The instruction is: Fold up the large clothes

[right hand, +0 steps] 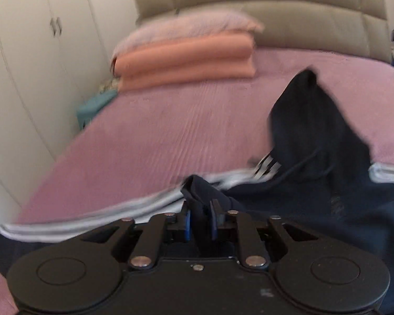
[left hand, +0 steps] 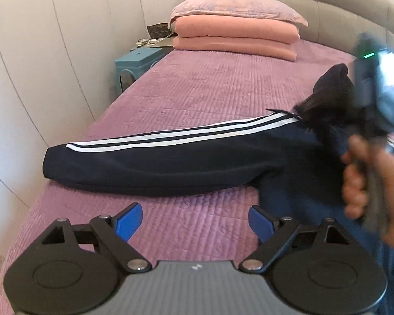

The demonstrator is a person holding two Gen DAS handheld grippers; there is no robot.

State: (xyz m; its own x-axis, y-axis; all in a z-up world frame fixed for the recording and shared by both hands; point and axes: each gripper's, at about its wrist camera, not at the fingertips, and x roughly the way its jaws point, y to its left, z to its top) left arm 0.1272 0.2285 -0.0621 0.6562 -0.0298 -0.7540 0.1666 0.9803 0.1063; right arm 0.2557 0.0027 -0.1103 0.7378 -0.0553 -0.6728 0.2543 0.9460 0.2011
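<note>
A navy jacket [left hand: 157, 162] with white stripes along its sleeve lies across the purple bedspread [left hand: 197, 92], the sleeve stretched out to the left. My left gripper [left hand: 194, 212] hovers over bare bedspread just in front of the sleeve, wide open and holding nothing. A fold of the jacket [right hand: 315, 131] stands up between the blue pads of my right gripper [right hand: 200, 210], which is shut on it near the striped edge. In the left wrist view a person's hand [left hand: 359, 178] holds that gripper at the right, blurred, with dark cloth bunched up beside it.
Two folded pink blankets [left hand: 233, 39] and a pillow [left hand: 233, 8] are stacked at the head of the bed by the padded headboard [right hand: 275, 13]. A teal stool [left hand: 136, 60] stands to the left of the bed, and white wardrobe doors [left hand: 39, 52] line that side.
</note>
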